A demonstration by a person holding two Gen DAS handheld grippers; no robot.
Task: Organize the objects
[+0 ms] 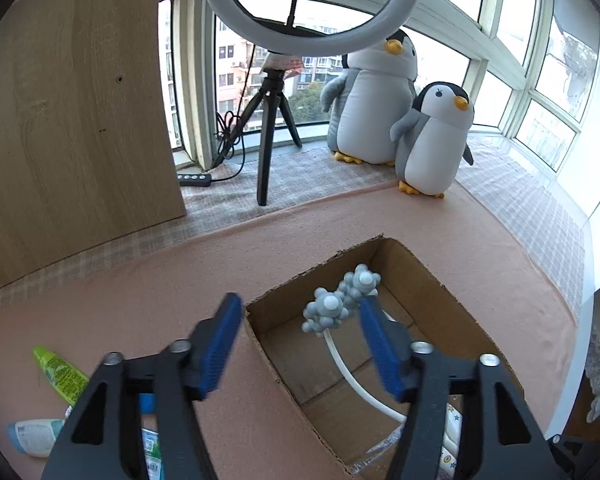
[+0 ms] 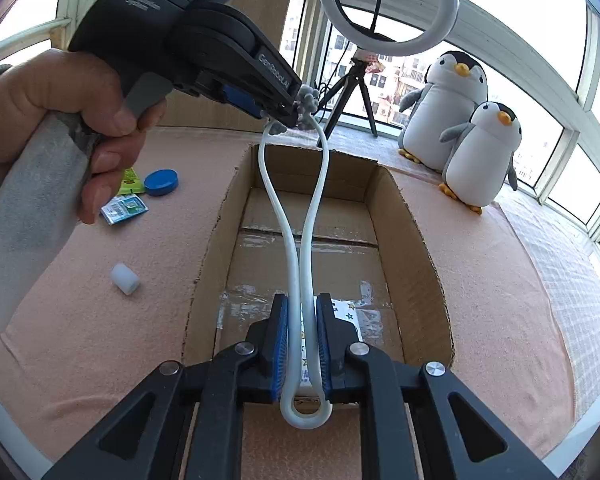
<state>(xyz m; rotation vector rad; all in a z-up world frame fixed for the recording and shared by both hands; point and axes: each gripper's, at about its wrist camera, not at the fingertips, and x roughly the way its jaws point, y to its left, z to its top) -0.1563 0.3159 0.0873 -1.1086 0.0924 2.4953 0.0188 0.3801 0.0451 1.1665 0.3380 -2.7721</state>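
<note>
- Right hand-held gripper (image 2: 302, 344): I have its blue pads pinched on the looped end of the white neck massager (image 2: 306, 216). The two white arms run away from me, out over the cardboard box (image 2: 412, 240).
- Left hand-held gripper (image 1: 300, 336): its jaws stand spread. The two grey knobbed massage heads (image 1: 342, 300) sit between the pads, and I see no pad pressing on them. In the right wrist view this gripper is at the far end of the massager, with a hand (image 2: 80, 120) of the person on its grip.
- Location of the work: the massager hangs above the open box, which sits on the pink tabletop (image 1: 160, 292). A star-patterned packet (image 2: 352, 312) already lies on the box floor at the near end.
- Step in hand, as I judge it: lowering the massager into the box and letting go.
- Procedure I would follow:
  - Draw the left gripper clear of the heads, so the knobs do not snag a pad.
  - Lower the right gripper until the heads rest on the box floor, keeping the arms parallel to the long walls.
  - Spread the right pads only when the loop is below the rim; the arms look springy and may flick outward.
- Still outside the box, to its left: a blue lid (image 2: 162, 182), a green tube (image 1: 60, 372), a blue-green sachet (image 2: 124, 208) and a small white cap (image 2: 125, 279). I take these as next.
</note>
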